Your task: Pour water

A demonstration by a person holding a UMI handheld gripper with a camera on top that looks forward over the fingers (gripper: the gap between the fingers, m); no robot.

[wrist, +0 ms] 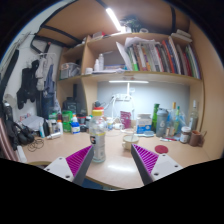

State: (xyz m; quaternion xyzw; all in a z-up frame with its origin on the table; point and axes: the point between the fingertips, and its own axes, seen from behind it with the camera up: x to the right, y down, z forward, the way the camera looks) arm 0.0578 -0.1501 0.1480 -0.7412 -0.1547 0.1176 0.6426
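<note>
A clear plastic water bottle (97, 140) with a white label stands upright on the light wooden desk (110, 170), just ahead of my left finger (70, 162). A pale cup (129, 141) sits a little to its right, further back, ahead of my right finger (148, 162). My gripper (110, 166) is open, its purple pads wide apart with only bare desk between them. It touches neither the bottle nor the cup.
Several bottles, jars and boxes (170, 125) crowd the back of the desk. A shelf of books (150, 55) hangs above it. Tools hang on the wall at the left (30, 85). A red object (161, 150) lies by the right finger.
</note>
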